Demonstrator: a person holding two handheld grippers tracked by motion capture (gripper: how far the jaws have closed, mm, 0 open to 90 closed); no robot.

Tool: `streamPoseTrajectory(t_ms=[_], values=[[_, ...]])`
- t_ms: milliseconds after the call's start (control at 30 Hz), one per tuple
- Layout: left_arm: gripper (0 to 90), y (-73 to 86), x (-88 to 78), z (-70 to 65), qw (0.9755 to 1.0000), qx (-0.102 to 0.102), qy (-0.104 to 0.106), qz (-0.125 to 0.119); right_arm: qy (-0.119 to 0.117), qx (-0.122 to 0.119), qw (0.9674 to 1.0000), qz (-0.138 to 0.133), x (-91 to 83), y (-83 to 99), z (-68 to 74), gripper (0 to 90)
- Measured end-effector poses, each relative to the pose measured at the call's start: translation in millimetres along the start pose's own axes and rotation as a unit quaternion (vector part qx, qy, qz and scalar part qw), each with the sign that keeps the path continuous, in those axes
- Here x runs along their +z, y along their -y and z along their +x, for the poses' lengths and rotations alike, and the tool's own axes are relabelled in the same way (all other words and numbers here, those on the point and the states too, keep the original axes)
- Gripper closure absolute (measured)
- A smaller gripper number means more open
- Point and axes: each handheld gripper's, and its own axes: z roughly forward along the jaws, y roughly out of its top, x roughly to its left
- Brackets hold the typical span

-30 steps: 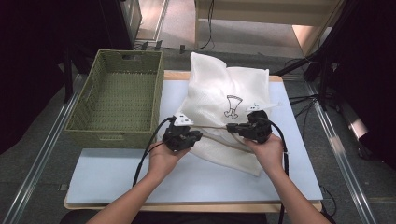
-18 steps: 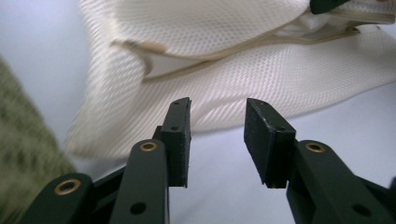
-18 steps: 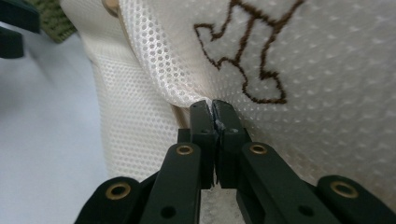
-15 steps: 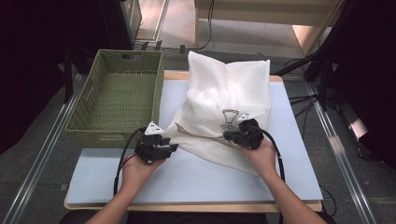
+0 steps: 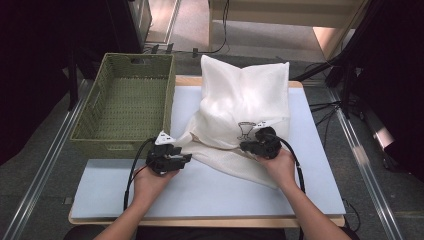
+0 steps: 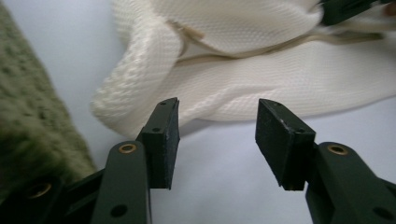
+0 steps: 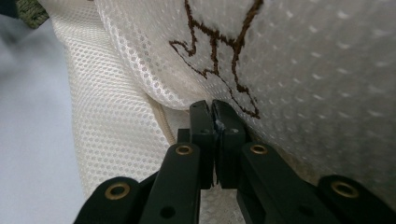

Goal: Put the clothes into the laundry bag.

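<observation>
white mesh bag (image 5: 245,107) with a brown goblet print (image 5: 244,131) lies rumpled on the table's blue mat.

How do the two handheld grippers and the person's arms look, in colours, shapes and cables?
Both grippers are black. The left gripper carries a pale grey three-cornered plate on top, and a black cable loops back from it along the forearm. The right gripper trails a black cable too. Close up, the fingers are flat, black, rectangular pads on arms with brass-coloured rivets. The forearms are bare; no sleeves show.
</observation>
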Motion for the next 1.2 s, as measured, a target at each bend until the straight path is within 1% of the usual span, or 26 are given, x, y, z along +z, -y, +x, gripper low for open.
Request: streamPoseTrajectory(t_ms=[33,67,133,200,267,300,400,433,500,533,567,600,633,667,700,767,800,833,867,900,1000,1033,1067,1100,1133,1200], values=[[50.9,0.0,0.1,-3.8,0.9999,0.015,-0.001,0.000,0.001,0.000,1.0000,0.000,-0.1,-0.1,0.2,89.5],[50.9,-0.6,1.4,-6.4,0.9997,0.025,0.004,0.001,0.001,0.000,1.0000,0.000,-0.1,-0.2,0.5,89.5],[50.8,-3.4,8.2,-8.5,0.9992,0.039,0.003,0.003,0.001,0.001,1.0000,0.001,0.1,-0.7,0.4,89.5],[49.9,-6.8,15.6,-7.7,0.9989,0.045,0.000,0.010,0.001,0.002,1.0000,0.002,-0.1,-0.9,0.5,89.4],[49.0,-10.2,24.8,-6.5,0.9988,0.048,-0.001,0.013,0.000,0.002,1.0000,0.002,-0.4,-0.8,0.8,89.3],[49.1,-11.1,29.4,-5.4,0.9983,0.056,-0.009,0.014,-0.001,0.003,1.0000,0.002,-0.6,-0.8,0.9,89.3],[49.2,-11.7,42.3,0.5,0.9977,0.059,-0.021,0.026,-0.001,0.005,1.0000,0.002,-0.7,-0.7,0.9,89.3],[49.5,-11.0,46.1,2.4,0.9973,0.059,-0.026,0.035,-0.001,0.004,1.0000,0.002,-0.8,-0.7,0.6,89.3],[50.8,-8.8,51.9,5.8,0.9966,0.063,-0.030,0.045,-0.001,0.004,1.0000,0.003,-1.2,-0.8,0.8,89.3],[53.1,-7.1,53.8,6.8,0.9966,0.063,-0.030,0.044,-0.002,0.003,1.0000,0.002,-1.3,-0.8,0.5,89.2],[56.8,-5.4,54.1,6.6,0.9962,0.071,-0.037,0.035,-0.002,0.004,1.0000,0.002,-1.5,-0.8,0.5,89.1],[64.9,-4.7,54.4,6.5,0.9958,0.077,-0.038,0.032,-0.003,0.004,1.0000,0.001,-1.5,-1.0,0.6,89.1],[71.0,-4.5,55.1,6.9,0.9963,0.074,-0.029,0.030,-0.003,0.003,1.0000,0.001,-1.6,-1.1,0.5,89.1],[78.0,-4.8,55.8,6.3,0.9964,0.074,-0.029,0.030,-0.002,0.005,1.0000,0.002,-1.7,-1.4,0.9,89.0],[87.3,-5.4,56.7,4.7,0.9961,0.077,-0.030,0.033,-0.004,0.003,1.0000,0.001,-1.6,-1.6,1.0,89.0],[90.0,-6.8,57.1,3.4,0.9954,0.082,-0.031,0.038,-0.004,0.002,1.0000,0.000,-1.8,-2.0,1.6,89.0],[90.0,-7.5,56.5,4.7,0.9959,0.076,-0.029,0.040,-0.006,0.003,1.0000,0.000,-2.4,-2.2,1.8,88.9],[90.0,-8.4,56.3,6.0,0.9972,0.059,-0.022,0.040,-0.006,0.005,1.0000,0.000,-3.2,-2.3,1.9,89.0],[90.0,-9.5,54.6,6.6,0.9979,0.046,-0.015,0.044,-0.007,0.004,1.0000,-0.001,-3.6,-2.4,2.1,88.9],[90.0,-10.3,53.0,5.3,0.9981,0.038,-0.005,0.048,-0.006,0.003,1.0000,-0.001,-4.1,-2.4,2.1,88.9],[90.0,-10.7,46.4,-6.8,0.9970,0.046,0.026,0.057,-0.008,0.004,1.0000,-0.001,-6.5,-3.2,3.4,88.9],[90.0,-10.5,43.0,-11.8,0.9968,0.051,0.033,0.052,-0.010,0.005,0.9999,0.001,-7.1,-3.7,3.9,88.9],[90.0,-10.7,39.9,-16.5,0.9964,0.051,0.047,0.050,-0.010,0.003,0.9999,0.002,-7.8,-4.5,4.7,88.9],[90.0,-10.6,36.9,-21.3,0.9959,0.058,0.049,0.049,-0.008,0.000,1.0000,0.003,-9.0,-5.0,5.6,88.9],[90.0,-10.4,34.4,-25.4,0.9954,0.063,0.056,0.046,-0.009,0.000,1.0000,0.003,-10.2,-5.3,6.4,89.0],[90.0,-10.0,30.9,-32.7,0.9948,0.066,0.066,0.041,-0.010,0.003,0.9999,0.004,-12.4,-5.4,7.2,89.1]])
